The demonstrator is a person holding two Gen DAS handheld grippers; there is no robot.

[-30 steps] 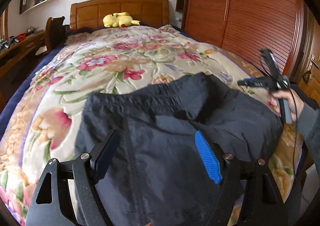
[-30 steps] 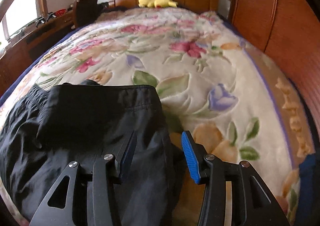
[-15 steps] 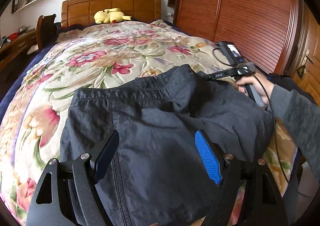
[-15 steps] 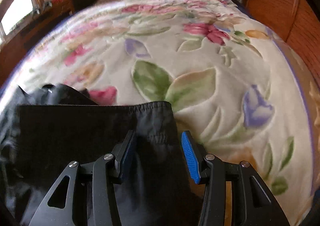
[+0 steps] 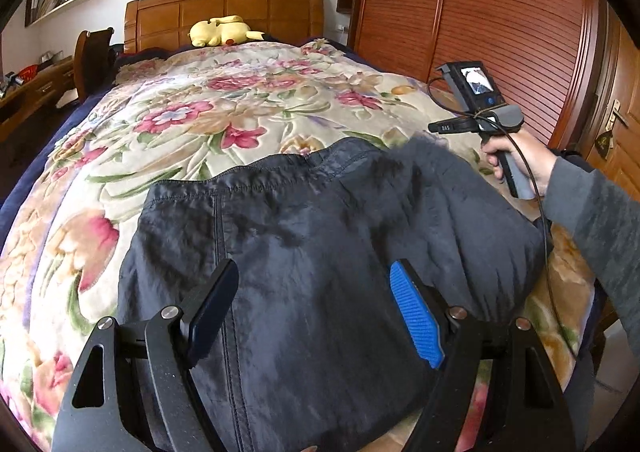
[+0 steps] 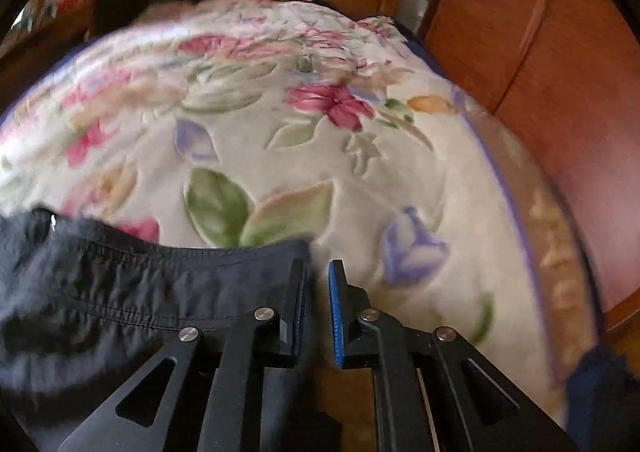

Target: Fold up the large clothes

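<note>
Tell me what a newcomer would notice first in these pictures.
A dark garment sprawls across the near end of a bed under a bright floral blanket. The right hand-held gripper is closing at the garment's waistband corner, while the left hand-held gripper hovers open over the fabric. A yellow plush toy lies by the wooden headboard.

my left gripper has black arms with silver screws, one blue ribbed pad, one dark. my right gripper matches. its grey handle carries a small screen, black cable; my sleeve is grey.
</note>
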